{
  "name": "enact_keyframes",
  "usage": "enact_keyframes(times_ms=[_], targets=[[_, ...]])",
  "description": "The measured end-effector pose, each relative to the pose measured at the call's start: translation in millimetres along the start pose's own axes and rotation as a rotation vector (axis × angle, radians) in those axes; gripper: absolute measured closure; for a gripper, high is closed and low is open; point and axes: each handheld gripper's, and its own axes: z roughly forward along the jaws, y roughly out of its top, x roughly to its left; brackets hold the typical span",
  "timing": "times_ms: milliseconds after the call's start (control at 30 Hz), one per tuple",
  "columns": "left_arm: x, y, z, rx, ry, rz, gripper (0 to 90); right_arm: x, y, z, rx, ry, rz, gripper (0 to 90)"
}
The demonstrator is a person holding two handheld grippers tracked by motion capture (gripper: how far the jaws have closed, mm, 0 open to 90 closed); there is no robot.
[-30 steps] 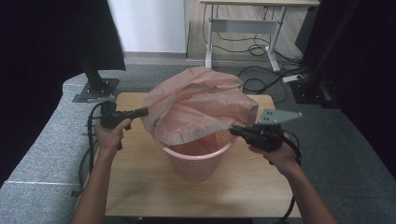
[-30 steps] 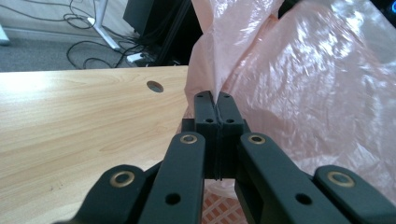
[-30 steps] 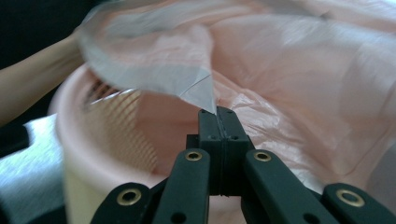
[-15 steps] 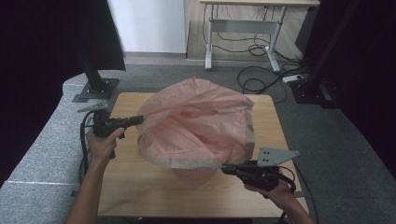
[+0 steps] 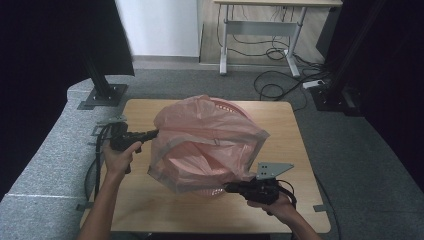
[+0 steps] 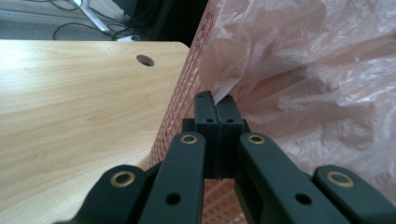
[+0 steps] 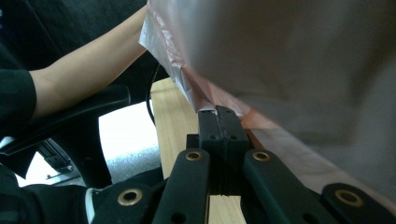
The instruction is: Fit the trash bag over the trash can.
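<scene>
Nearest the person, right tongs (image 5: 231, 187) at the front right of the wooden surface (image 5: 290, 125), jaws pressed together and pinching the lower front hem of the pink plastic bag (image 5: 205, 142); in the right gripper view, same tongs (image 7: 216, 112) clamped on a thin fold of the bag edge (image 7: 187, 79), film rising up and away over the jaws, a bare forearm (image 7: 88, 70) behind. A little farther and on the other side, left tongs (image 5: 154, 132) at the left part of the surface, also shut, gripping the left hem of the bag; in the left gripper view, tips (image 6: 216, 98) closed on a small tuck of film (image 6: 299, 93), just beside the pink mesh wall of the basket (image 6: 184, 98). Between both tongs, bag stretched wide, mouth open, draped over the basket (image 5: 212, 189), covering most of it; a bit of the rim visible at the far top and of the mesh at the lower front. Basket standing near the middle of the surface. Beyond, grey floor with cables (image 5: 272, 85) and a desk frame (image 5: 260, 37).
</scene>
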Motion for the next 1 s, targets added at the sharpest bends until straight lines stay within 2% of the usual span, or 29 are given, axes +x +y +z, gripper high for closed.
enact_keyframes(times_ms=[100, 167, 233, 333, 400, 467, 533, 600, 733, 767, 800, 867, 933, 1000], targets=[[-5.1, 0.1, 3.0, 0.008, 0.014, 0.006, 89.6, -1.8, -1.4, -2.7, -0.002, -0.001, -0.006, 89.8], [-11.7, 1.2, -6.0, -0.017, 0.058, 0.029, 86.7, -2.0, -1.4, -5.0, -0.008, -0.022, -0.003, 89.7], [-16.5, 2.4, -19.0, -0.044, 0.064, 0.049, 73.7, -1.0, -0.6, -6.4, -0.018, -0.044, 0.006, 89.6], [-30.6, 3.2, -47.3, -0.095, 0.079, 0.099, 59.3, -1.1, 1.2, -7.5, -0.013, -0.060, 0.017, 89.6], [-42.0, 4.1, -62.9, -0.127, 0.109, 0.131, 50.7, -2.4, 2.4, -8.3, -0.013, -0.066, 0.034, 89.6], [-54.2, 4.9, -75.1, -0.151, 0.105, 0.161, 45.7, -3.0, 3.2, -9.0, -0.014, -0.071, 0.038, 89.6], [-67.9, 5.3, -79.5, -0.157, 0.116, 0.194, 42.7, -2.9, 4.2, -9.4, -0.013, -0.073, 0.055, 89.5], [-80.5, 5.4, -75.2, -0.125, 0.103, 0.226, 39.0, -2.5, 4.6, -9.5, -0.008, -0.077, 0.053, 89.5], [-95.5, 6.7, -51.1, -0.022, 0.066, 0.236, 23.7, -2.7, 5.2, -10.0, -0.011, -0.080, 0.069, 89.4], [-98.0, 6.9, -44.7, 0.001, 0.067, 0.243, 18.9, -2.7, 5.2, -10.0, -0.012, -0.078, 0.071, 89.4], [-99.9, 7.0, -38.8, 0.021, 0.074, 0.254, 17.9, -2.5, 5.2, -10.0, -0.011, -0.078, 0.071, 89.4], [-103.1, 6.7, -27.9, 0.052, 0.108, 0.271, 14.4, -2.4, 5.1, -10.2, -0.011, -0.077, 0.074, 89.4], [-105.5, 5.6, -20.6, 0.067, 0.135, 0.291, 17.4, -2.6, 4.8, -10.5, -0.013, -0.069, 0.079, 89.3], [-105.8, 5.4, -19.3, 0.044, 0.139, 0.288, 25.4, -2.5, 4.7, -10.8, -0.012, -0.070, 0.081, 89.2]])
